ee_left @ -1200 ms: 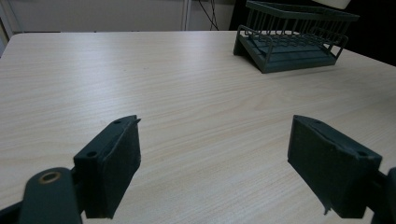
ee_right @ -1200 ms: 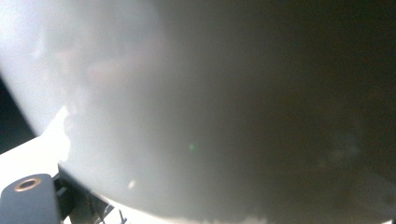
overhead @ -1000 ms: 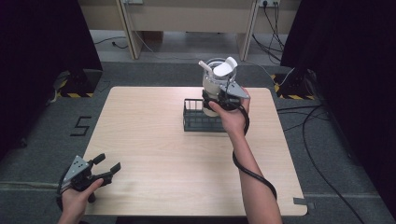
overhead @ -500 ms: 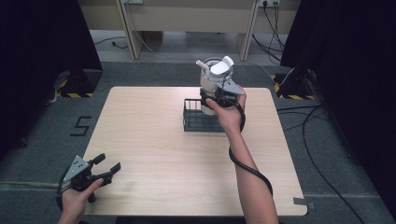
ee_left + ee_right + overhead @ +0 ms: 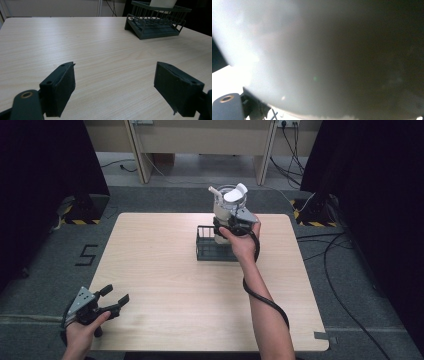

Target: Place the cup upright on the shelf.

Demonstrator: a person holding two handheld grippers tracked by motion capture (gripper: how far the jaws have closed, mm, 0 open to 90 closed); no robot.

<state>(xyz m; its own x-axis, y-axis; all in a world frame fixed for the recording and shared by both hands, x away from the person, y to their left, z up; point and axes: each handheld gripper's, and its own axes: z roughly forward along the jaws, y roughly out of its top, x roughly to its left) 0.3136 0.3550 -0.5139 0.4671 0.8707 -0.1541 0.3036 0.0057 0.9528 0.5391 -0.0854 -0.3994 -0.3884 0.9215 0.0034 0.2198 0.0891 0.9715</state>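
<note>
Gripping white jug over rack: right tool.

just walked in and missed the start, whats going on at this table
A person works with a gripper in each hand. The right gripper is up against a white jug-like container that sits at the dark wire rack on the far side of the wooden table; whether its jaws are clamped on it is hard to tell. The left gripper rests at the near left edge, jaws open, holding nothing.

Black cables trail across grey floor beyond the table.
</note>
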